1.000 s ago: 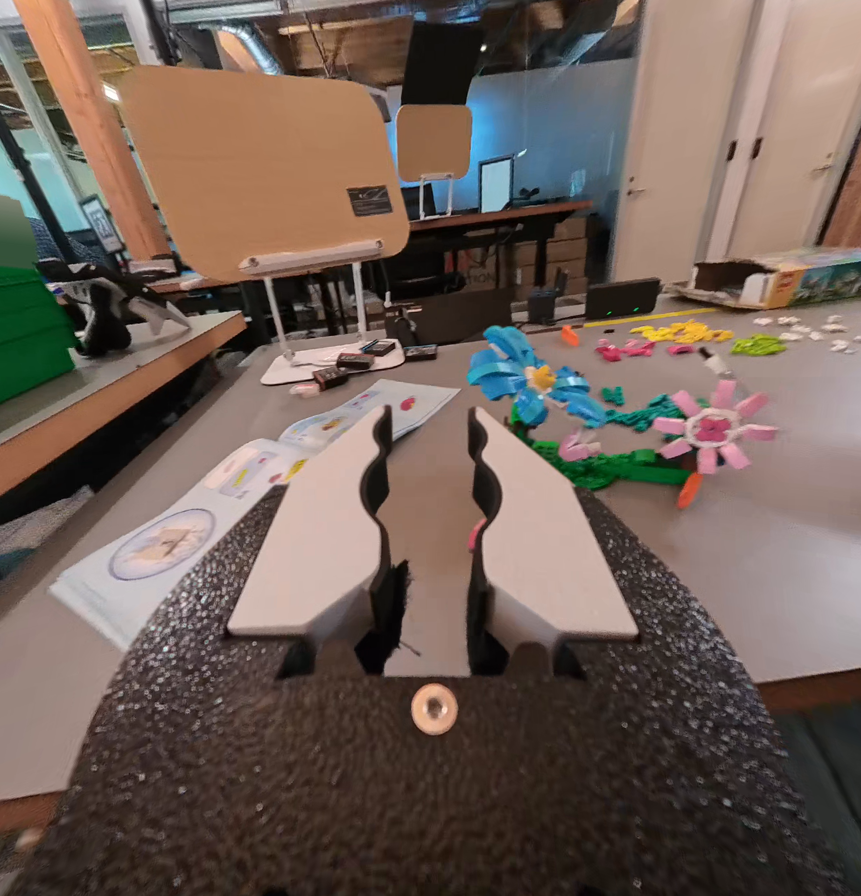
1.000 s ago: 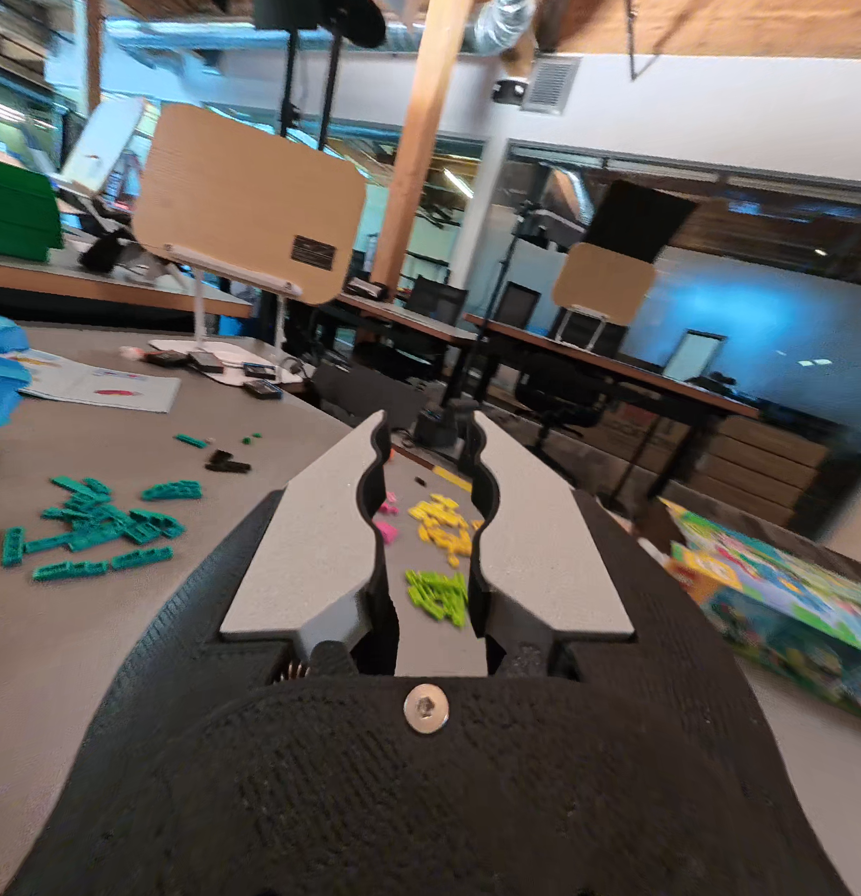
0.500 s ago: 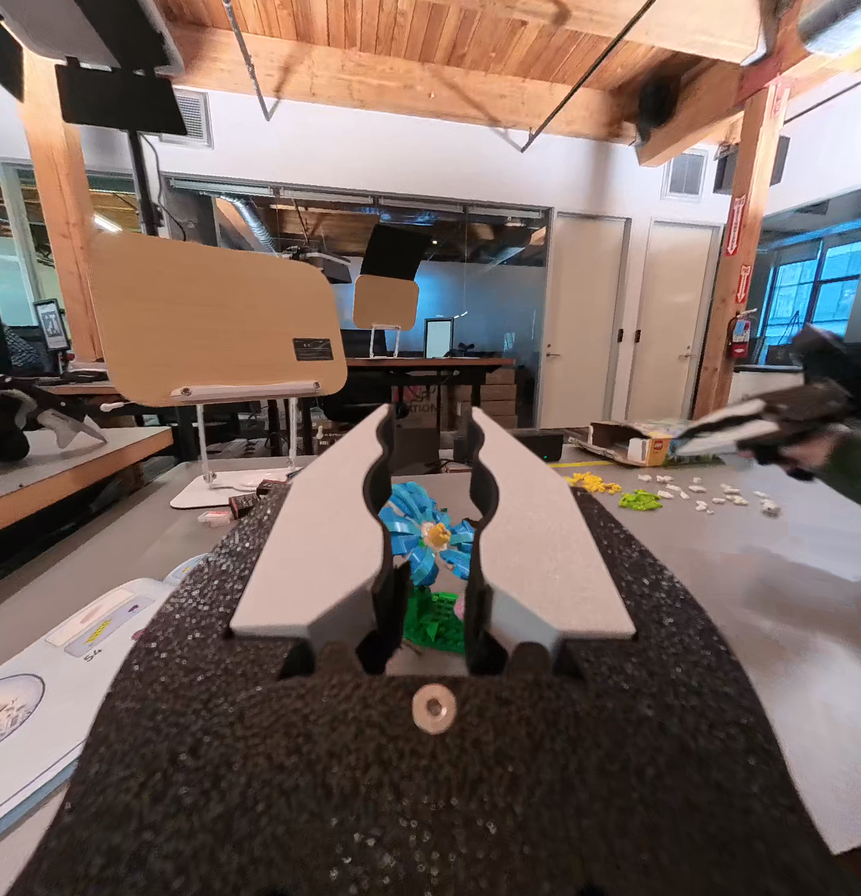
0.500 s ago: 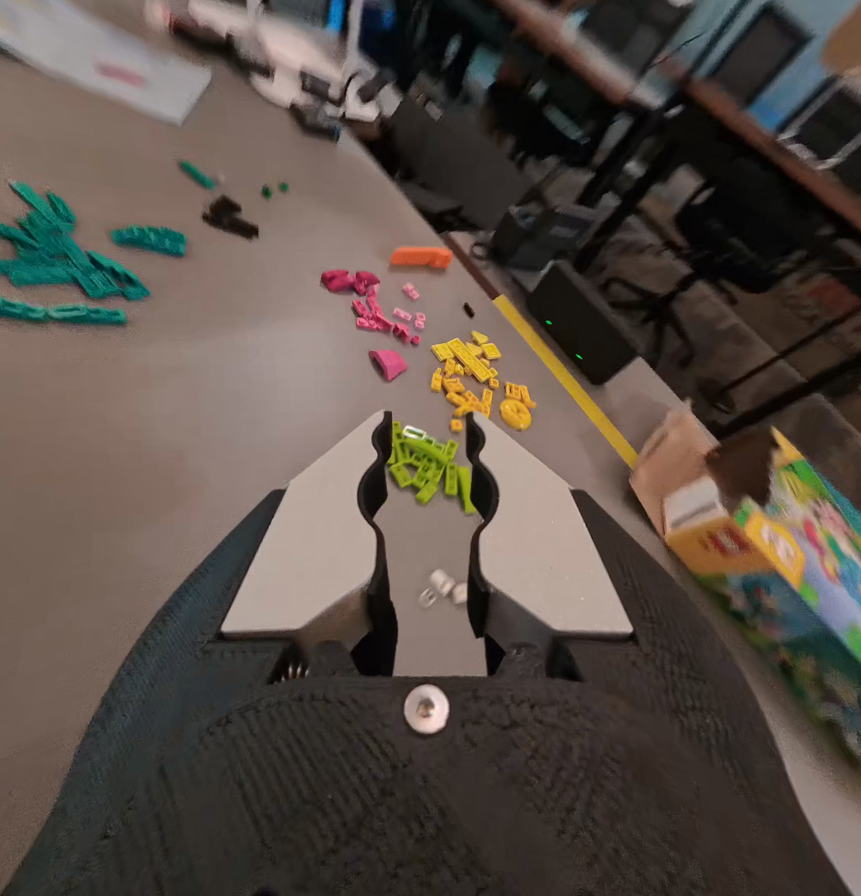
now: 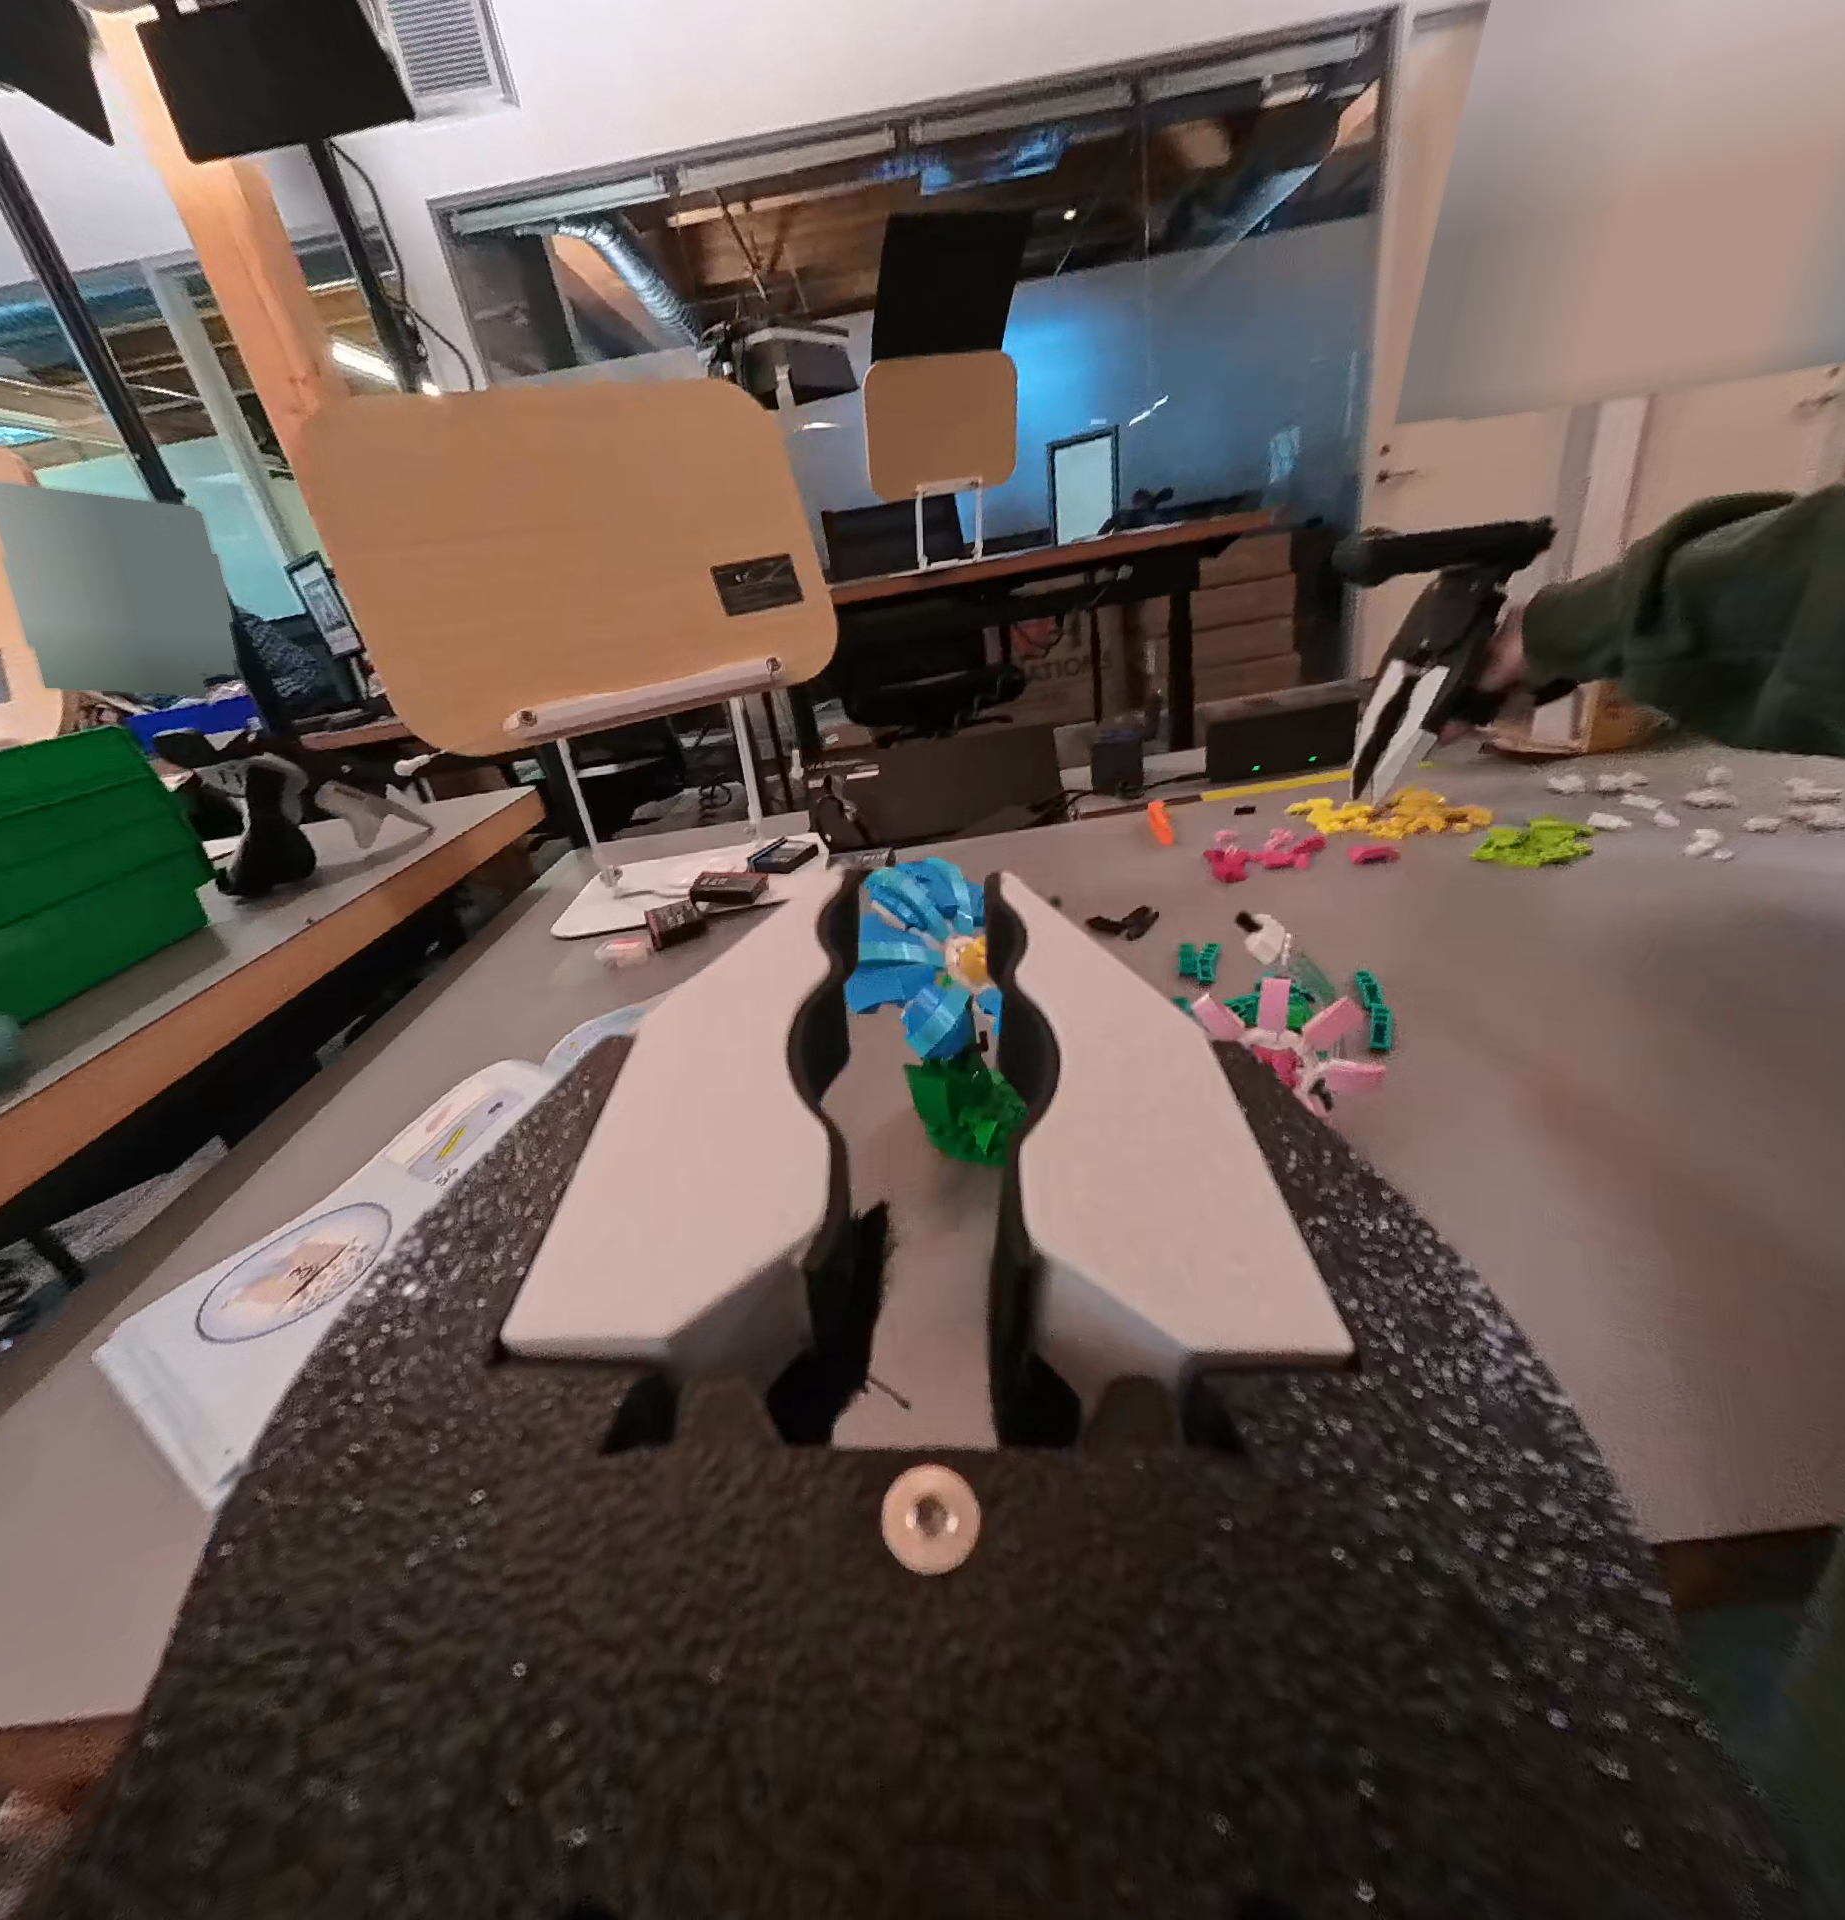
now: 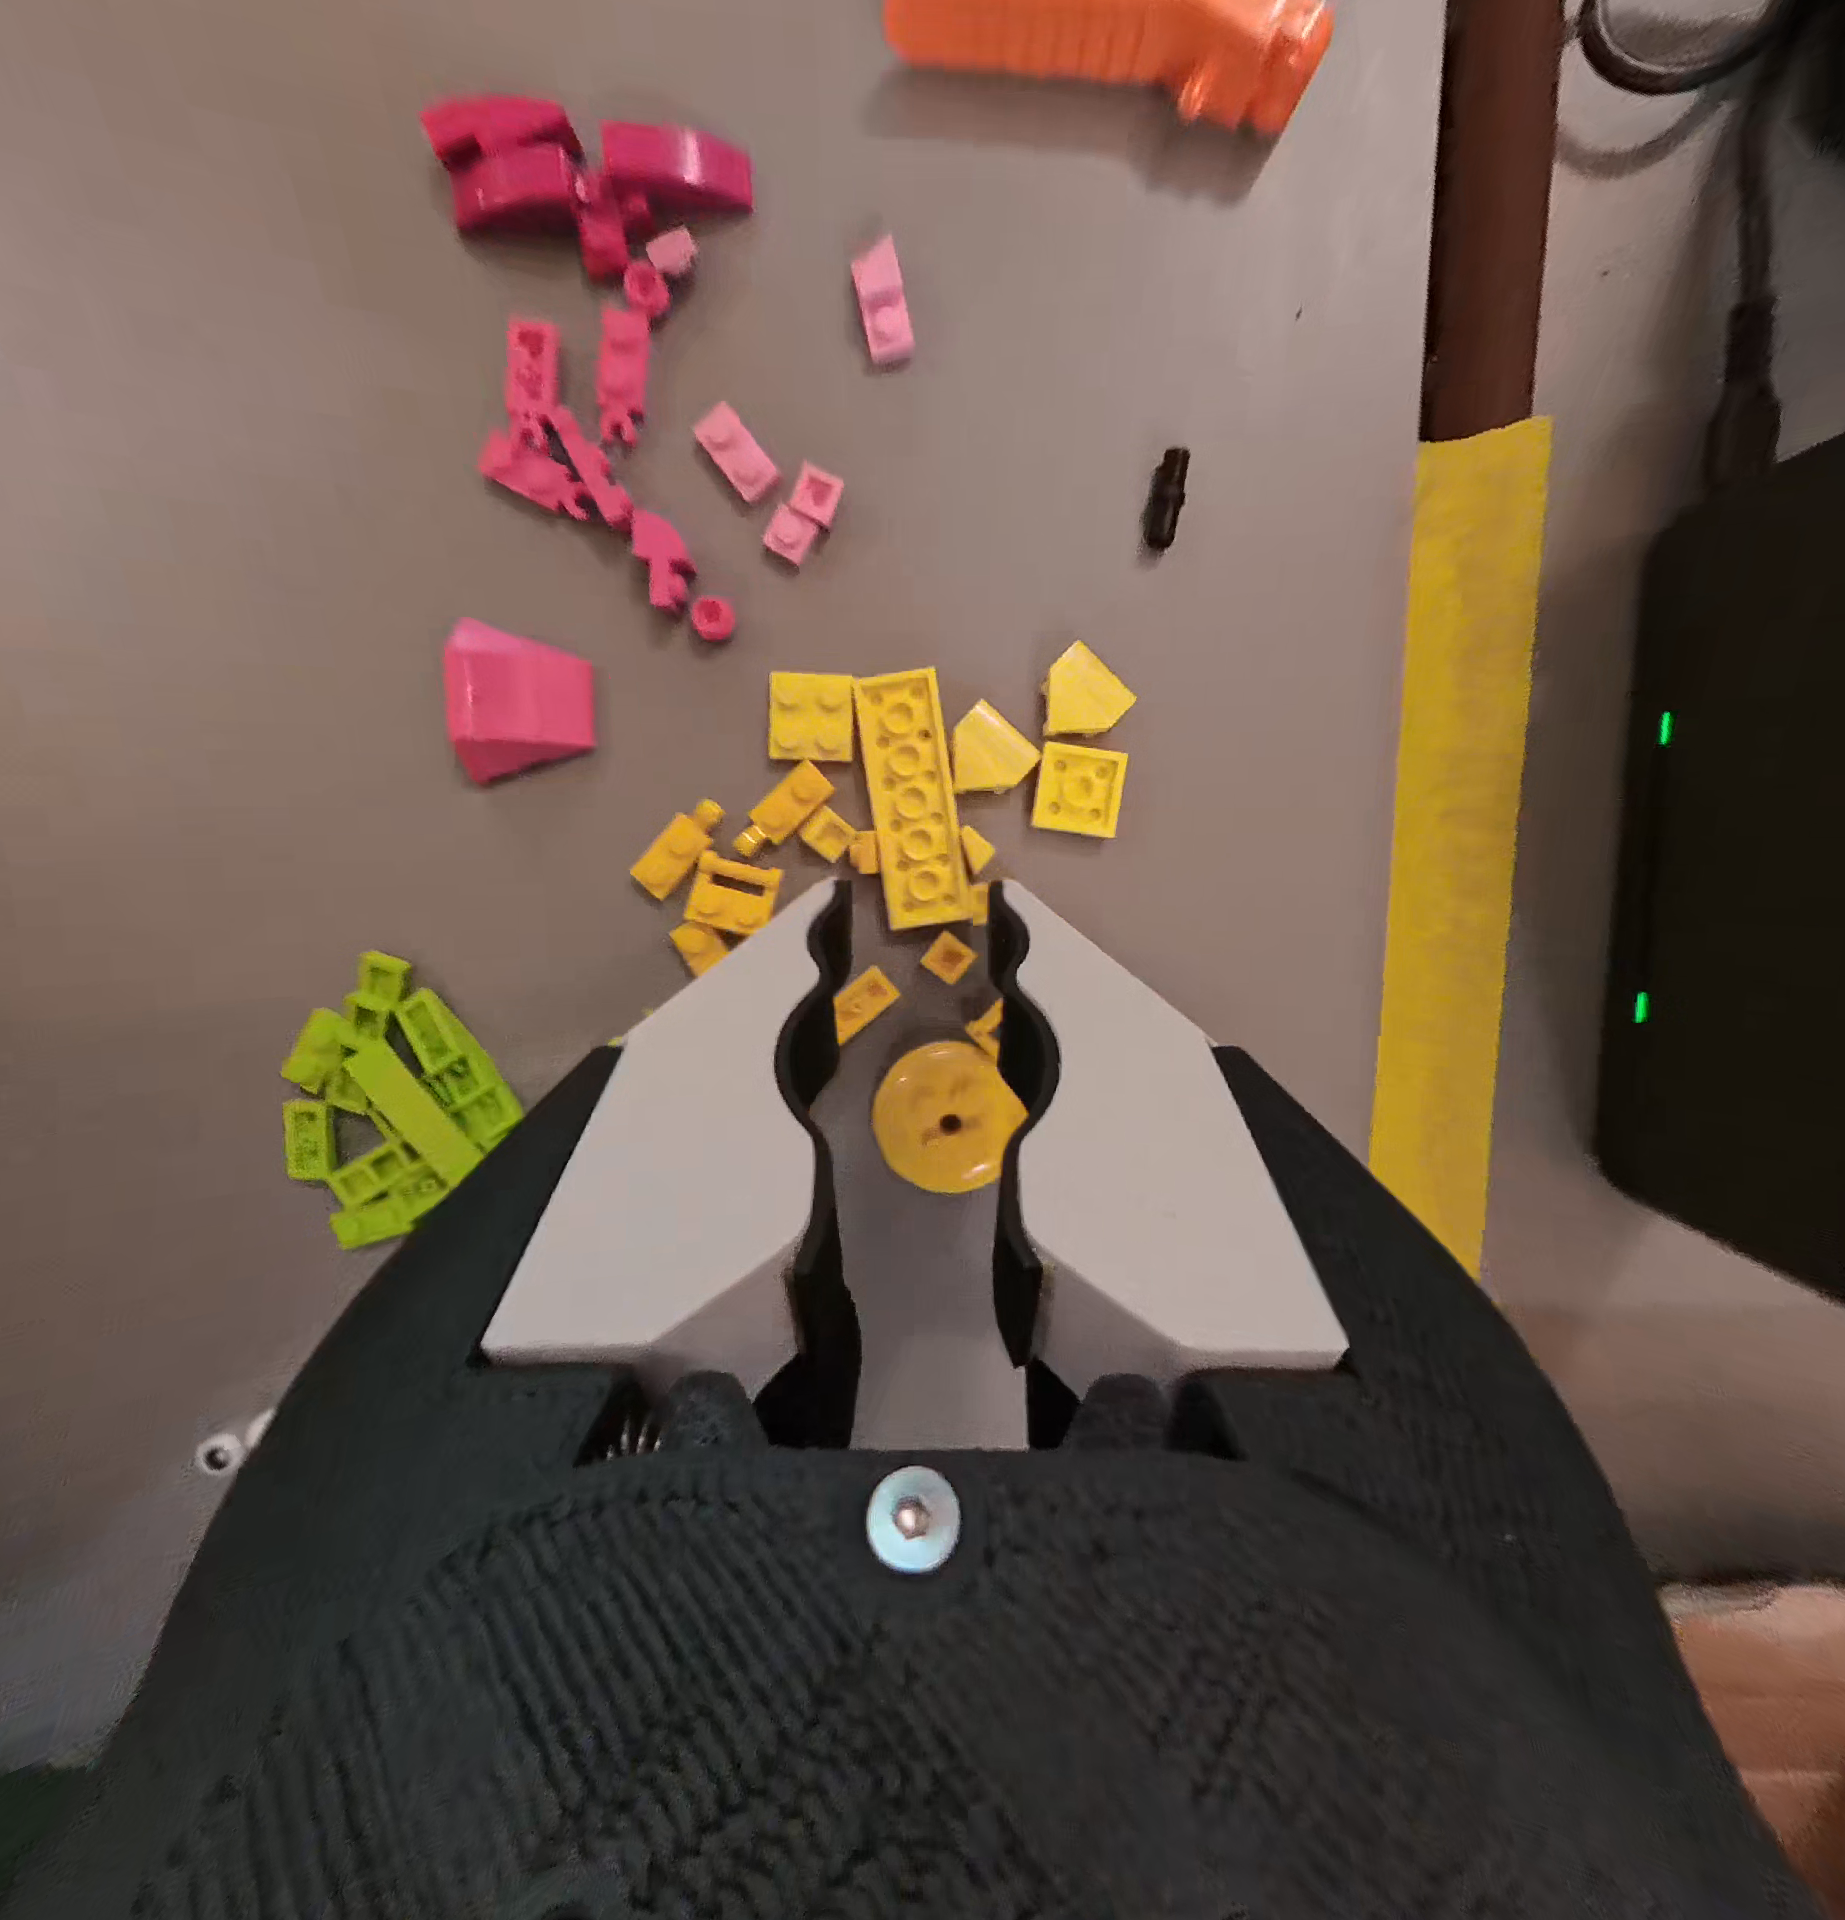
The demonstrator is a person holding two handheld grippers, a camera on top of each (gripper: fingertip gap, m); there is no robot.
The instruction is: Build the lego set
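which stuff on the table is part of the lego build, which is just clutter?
Build:
yellow pieces
magenta pieces
lime pieces
blue flower
pink flower
instruction booklet

Clutter:
wooden stand
small black boxes
yellow tape

Free room: bare counter (image 6: 170, 520) left of the pink pieces (image 6: 585, 343).
Obstacles: yellow pieces (image 6: 913, 795) crowded at the right gripper (image 6: 916, 899) fingers; lime pile (image 6: 393, 1101) just left; yellow tape strip (image 6: 1458, 831) along the right edge.
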